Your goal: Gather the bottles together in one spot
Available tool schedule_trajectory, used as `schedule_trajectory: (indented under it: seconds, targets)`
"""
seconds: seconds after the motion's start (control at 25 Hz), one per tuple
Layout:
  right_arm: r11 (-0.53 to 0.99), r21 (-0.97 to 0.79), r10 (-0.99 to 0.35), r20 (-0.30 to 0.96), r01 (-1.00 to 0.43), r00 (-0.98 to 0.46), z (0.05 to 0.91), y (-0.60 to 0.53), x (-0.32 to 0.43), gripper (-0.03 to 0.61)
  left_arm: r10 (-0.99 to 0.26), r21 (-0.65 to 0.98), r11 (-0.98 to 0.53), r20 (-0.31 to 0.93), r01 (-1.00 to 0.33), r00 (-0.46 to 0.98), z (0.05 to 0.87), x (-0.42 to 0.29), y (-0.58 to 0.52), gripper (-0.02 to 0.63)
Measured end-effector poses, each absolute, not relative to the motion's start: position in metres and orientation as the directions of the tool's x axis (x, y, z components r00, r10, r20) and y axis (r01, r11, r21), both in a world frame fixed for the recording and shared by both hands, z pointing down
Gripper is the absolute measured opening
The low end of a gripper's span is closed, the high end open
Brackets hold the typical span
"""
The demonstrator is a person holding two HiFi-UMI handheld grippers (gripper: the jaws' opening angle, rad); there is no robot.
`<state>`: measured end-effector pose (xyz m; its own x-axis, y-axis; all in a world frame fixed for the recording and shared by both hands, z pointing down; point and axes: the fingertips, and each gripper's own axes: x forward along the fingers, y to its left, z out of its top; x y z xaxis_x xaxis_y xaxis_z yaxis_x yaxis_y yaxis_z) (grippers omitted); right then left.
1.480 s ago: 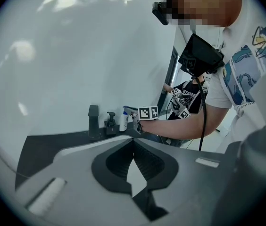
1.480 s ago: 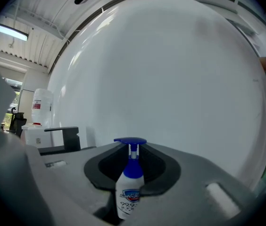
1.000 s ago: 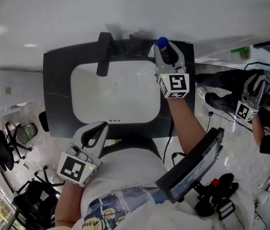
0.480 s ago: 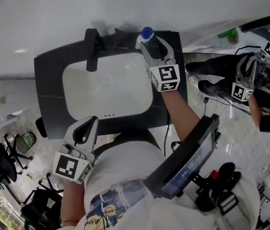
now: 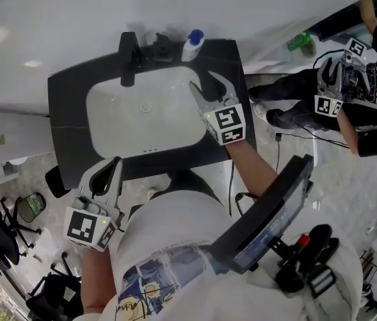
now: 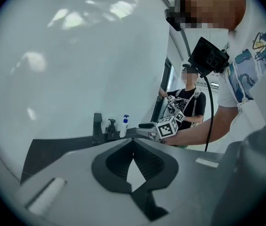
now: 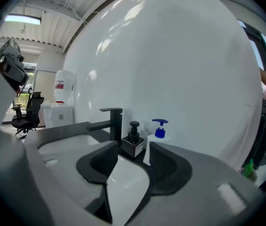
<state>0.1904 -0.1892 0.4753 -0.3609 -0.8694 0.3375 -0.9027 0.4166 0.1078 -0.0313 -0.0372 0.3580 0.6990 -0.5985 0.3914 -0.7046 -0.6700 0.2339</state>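
White bottle (image 5: 190,47) with a blue pump is standing upright, long axis vertical, pump head pointing straight up; which way the spout is facing is too small to settle. It is sitting at the back of the dark countertop (image 5: 68,112), to the right of the faucet (image 5: 128,62) and near the wall. Black pump bottle (image 5: 160,47) is also standing upright, between the faucet and the white bottle, just beside both; contact cannot be told. In the right gripper view the black pump bottle (image 7: 134,142) and white bottle (image 7: 159,130) are showing side by side just right of the faucet (image 7: 112,121). Right gripper (image 5: 205,82) is hovering over the right edge of the white basin (image 5: 142,112), nearer the person than the faucet, aiming at the two bottles. Its jaws have just been opening and are standing wide apart; nothing is sitting between the right gripper's (image 7: 132,147) pads, the bottles lying farther off. Left gripper (image 5: 115,160) is hanging at the counter's near edge, well apart from the faucet, its tips (image 6: 133,140) pressing together on nothing.
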Motion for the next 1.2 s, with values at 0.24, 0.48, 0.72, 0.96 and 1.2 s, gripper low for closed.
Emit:
schedule_trajectory:
  seconds: [0.24, 0.48, 0.72, 0.96, 1.2]
  targets:
    - [0.498, 0.096, -0.817, 0.386, -0.862, -0.429, 0.461, -0.117, 0.154, 0.175, -0.602, 0.236, -0.677, 0.368, -0.697, 0.709, 0.355, -0.057, -0.004, 0.003]
    - [0.533, 0.085, -0.792, 0.400, -0.842, -0.461, 0.439, -0.058, 0.119, 0.132, -0.593, 0.224, -0.700, 0.346, -0.678, 0.727, 0.353, -0.075, 0.033, 0.003]
    - [0.519, 0.103, -0.811, 0.372, -0.849, -0.451, 0.412, -0.003, 0.092, 0.040, -0.566, 0.221, -0.728, 0.341, -0.649, 0.751, 0.358, -0.092, 0.070, 0.003]
    - [0.519, 0.139, -0.819, 0.363, -0.843, -0.445, 0.392, 0.043, 0.070, 0.014, -0.542, 0.232, -0.752, 0.316, -0.617, 0.779, 0.355, -0.098, 0.094, 0.003]
    - [0.519, 0.149, -0.817, 0.374, -0.841, -0.438, 0.389, 0.078, 0.063, 0.000, -0.518, 0.239, -0.769, 0.310, -0.593, 0.797, 0.358, -0.094, 0.119, 0.003]
